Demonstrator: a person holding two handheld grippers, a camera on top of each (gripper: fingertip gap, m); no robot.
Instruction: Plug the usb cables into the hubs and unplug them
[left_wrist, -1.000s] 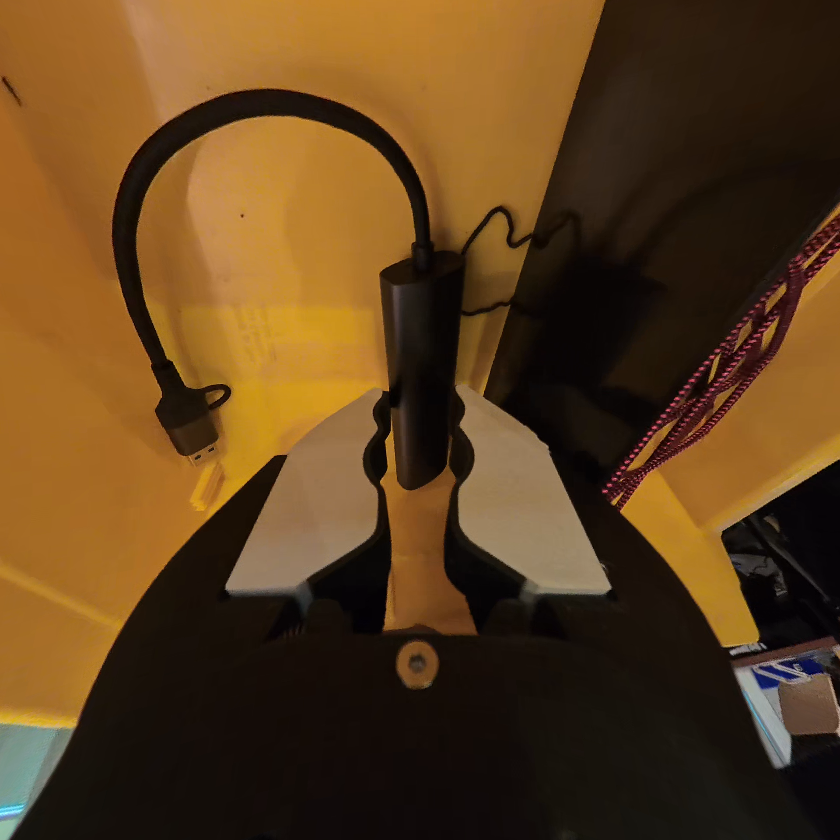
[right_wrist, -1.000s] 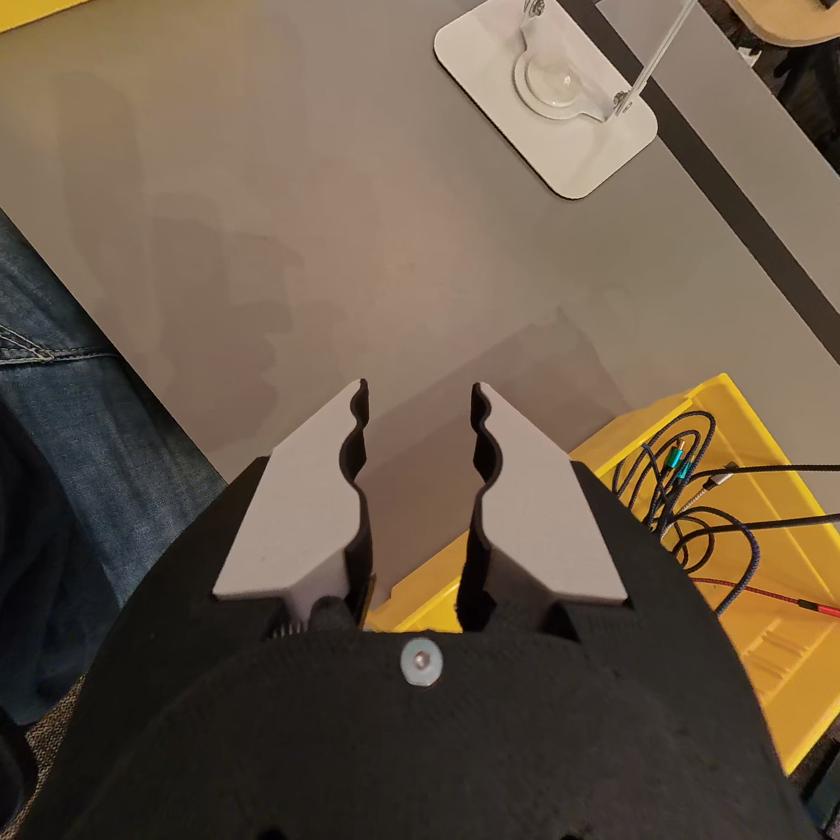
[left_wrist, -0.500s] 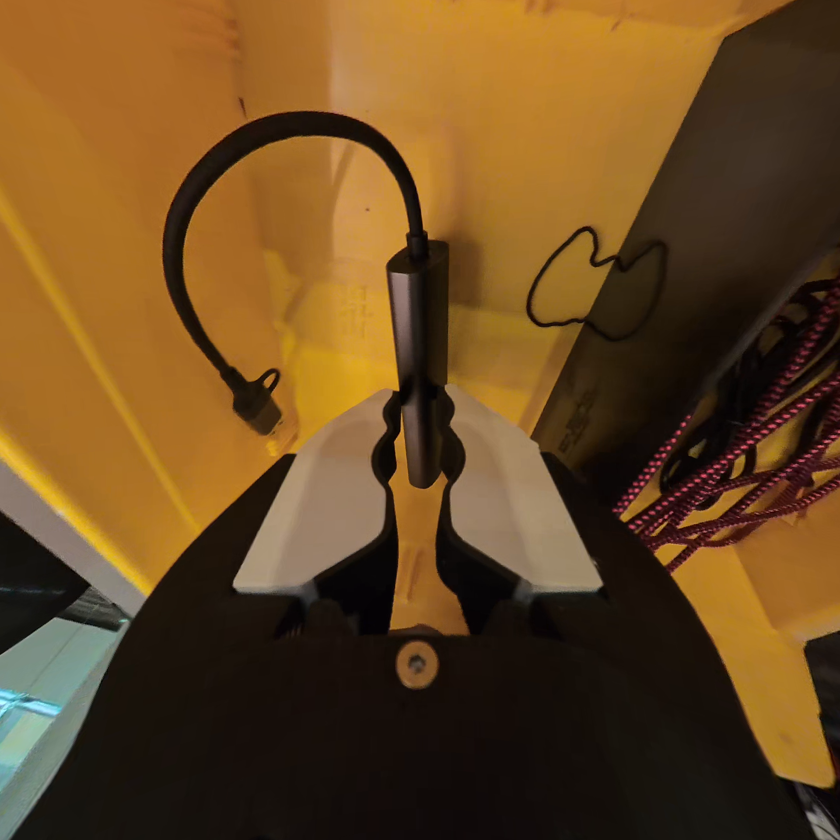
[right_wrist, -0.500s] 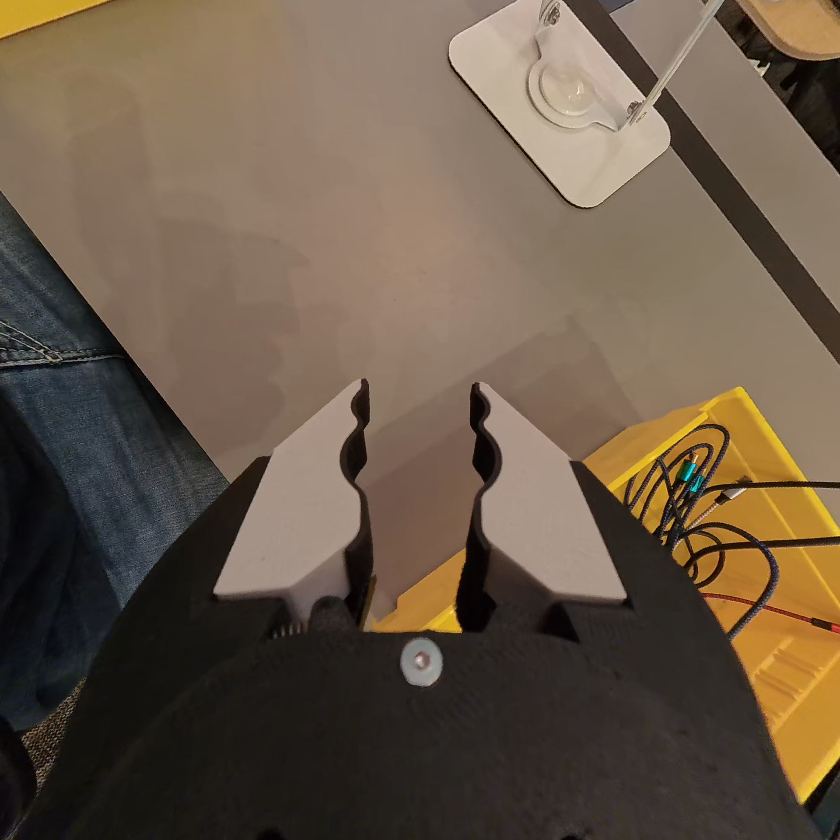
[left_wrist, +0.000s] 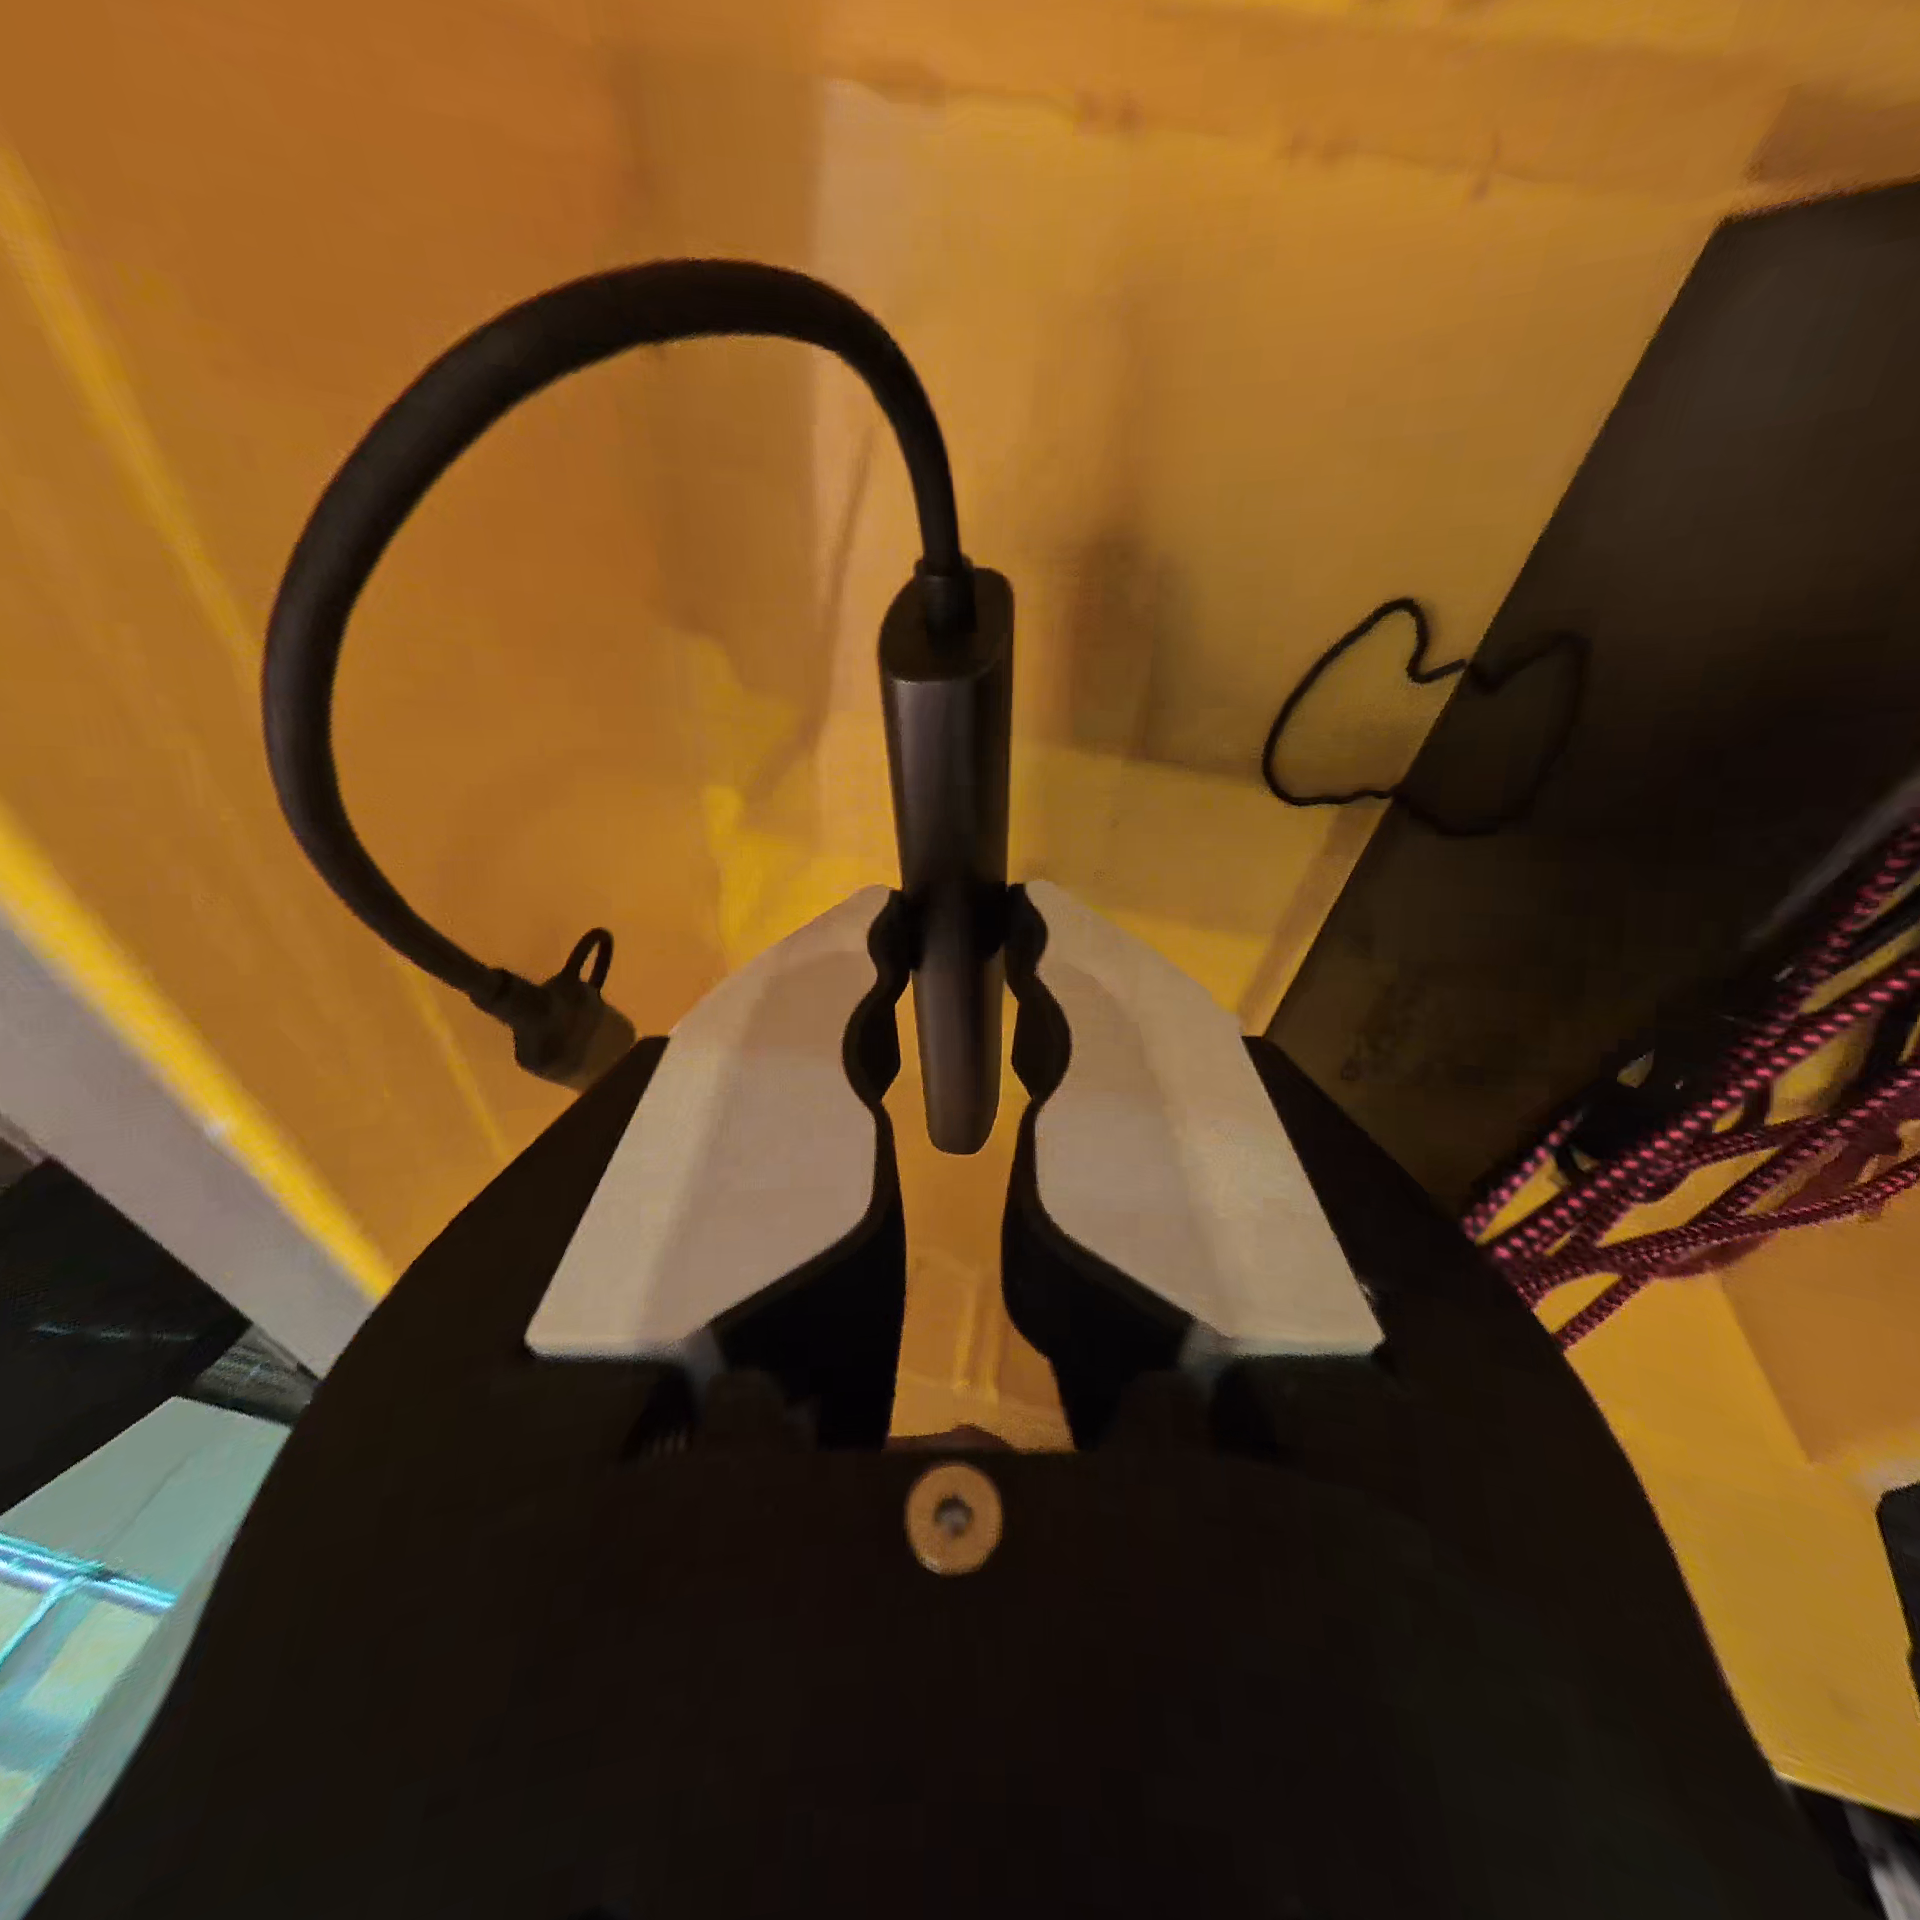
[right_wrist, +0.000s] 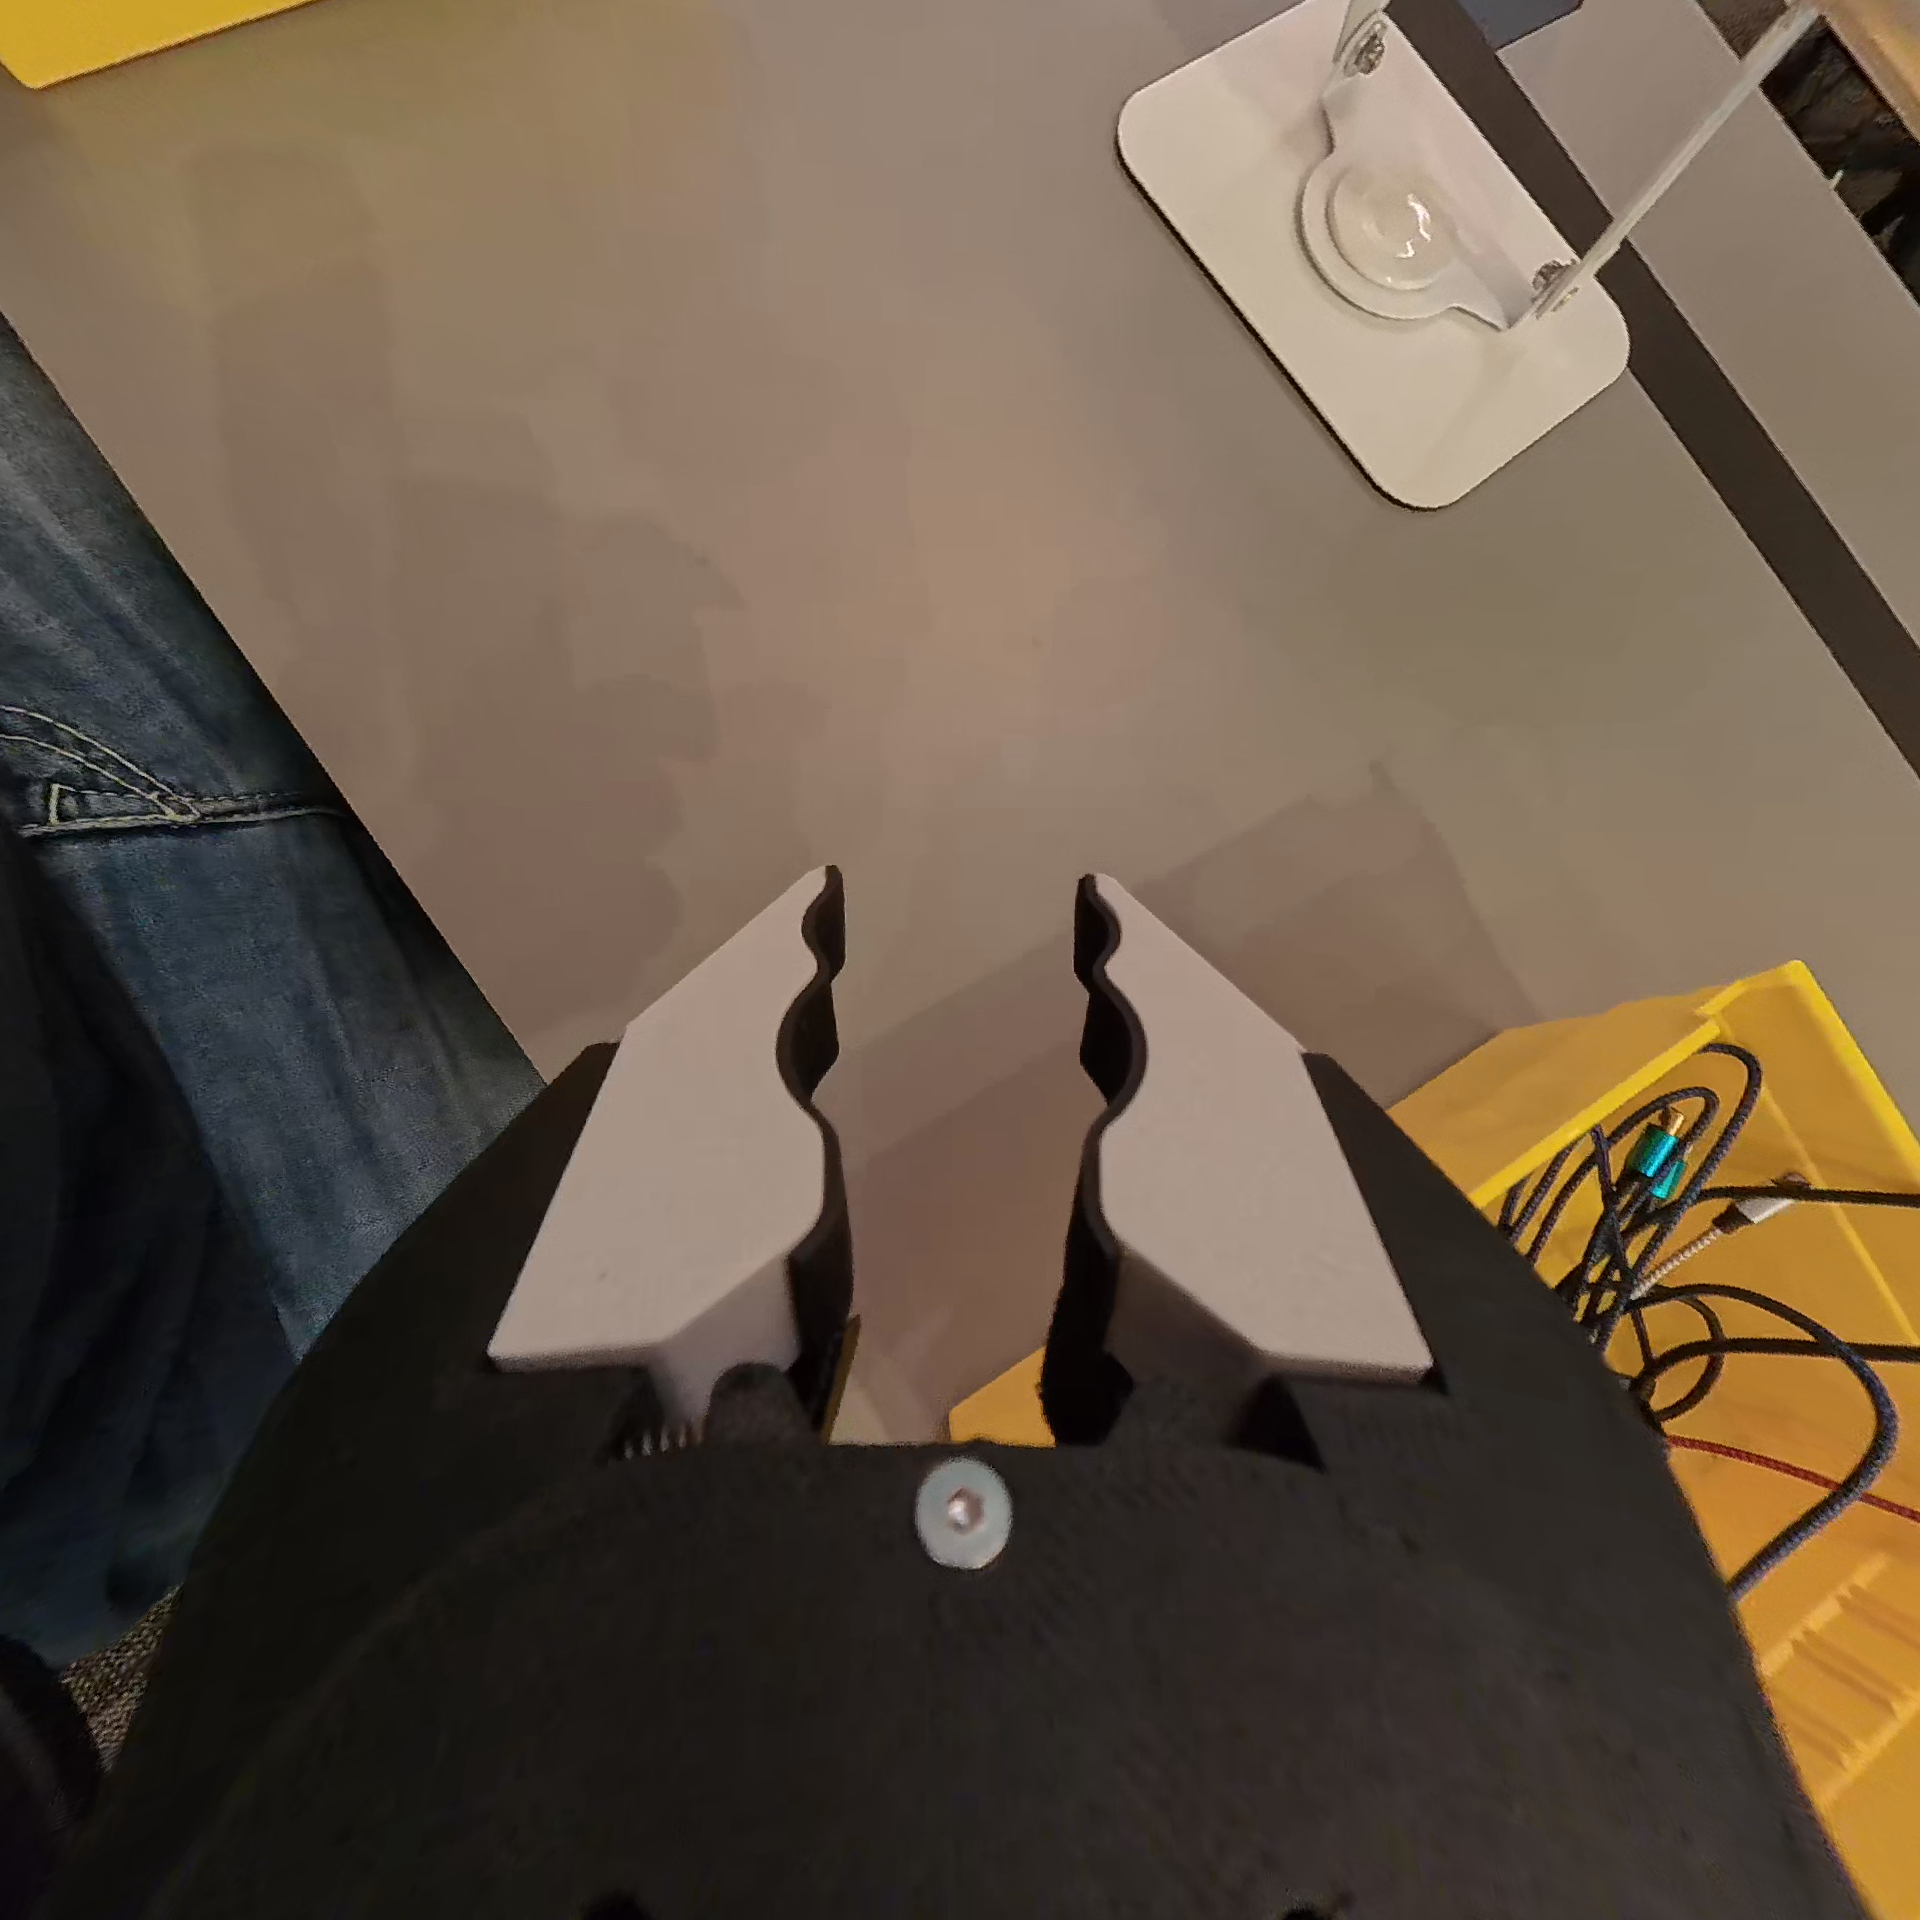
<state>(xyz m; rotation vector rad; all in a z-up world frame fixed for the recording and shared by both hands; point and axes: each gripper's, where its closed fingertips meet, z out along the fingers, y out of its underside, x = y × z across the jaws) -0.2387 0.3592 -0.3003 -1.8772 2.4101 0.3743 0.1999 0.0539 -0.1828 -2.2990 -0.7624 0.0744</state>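
Left wrist view: left gripper (left_wrist: 954, 914) pinches a dark slim hub (left_wrist: 948, 831) edge-on between its fingertips, inside a yellow bin (left_wrist: 623, 208). Hub's thick black lead (left_wrist: 343, 540) arcs up and left, its plug (left_wrist: 561, 1029) hanging by the left finger. Magenta braided cables (left_wrist: 1714, 1184) lie at right.

Right wrist view: right gripper (right_wrist: 956, 894) spread, nothing between its fingers, above a grey table (right_wrist: 831, 416). Second yellow bin (right_wrist: 1766, 1039) at lower right holds tangled usb cables (right_wrist: 1683, 1247). White stand base (right_wrist: 1371, 270) sits at upper right.
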